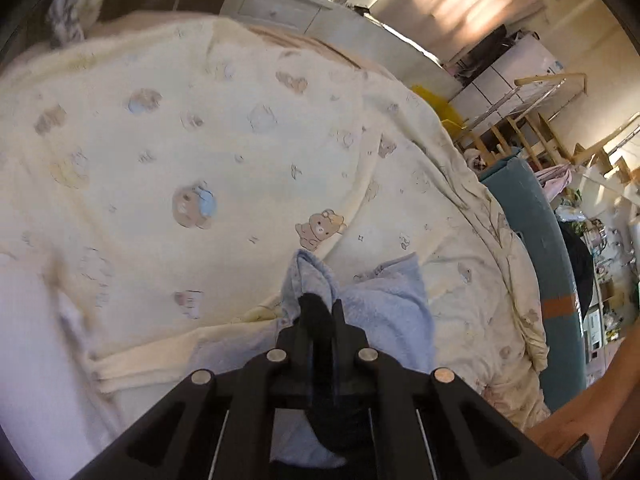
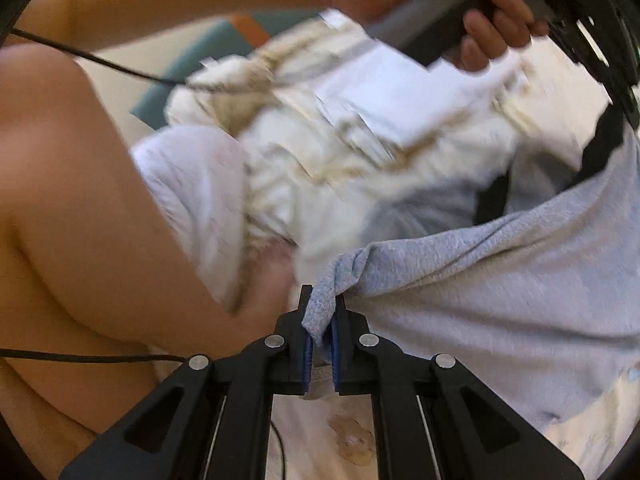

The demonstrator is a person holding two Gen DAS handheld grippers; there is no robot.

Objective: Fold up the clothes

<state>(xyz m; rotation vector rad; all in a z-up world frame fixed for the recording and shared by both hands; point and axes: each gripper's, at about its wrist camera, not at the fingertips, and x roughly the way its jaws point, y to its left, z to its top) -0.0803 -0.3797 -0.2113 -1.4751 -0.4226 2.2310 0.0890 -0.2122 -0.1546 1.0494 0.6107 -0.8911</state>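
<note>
Both grippers, left (image 1: 320, 306) and right (image 2: 322, 300), have jaws clenched on the blue-grey garment (image 2: 480, 300), probably at two corners, spreading it above the bed (image 1: 180, 140) for folding.

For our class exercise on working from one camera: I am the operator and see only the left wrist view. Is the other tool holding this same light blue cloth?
Observer: Yes. The right tool is shut on a bunched corner of the cloth, which looks grey-blue there.
Operator: Does the cloth hang free from it?
Observer: It spreads out to the right of the pinch, over the cream bedding.
Operator: Is anything close to that tool?
Observer: A bare arm fills the left of its view, and a hand at the top grips a dark handle.
Operator: My left tool is shut on a fold too.
Observer: Agreed.
</note>
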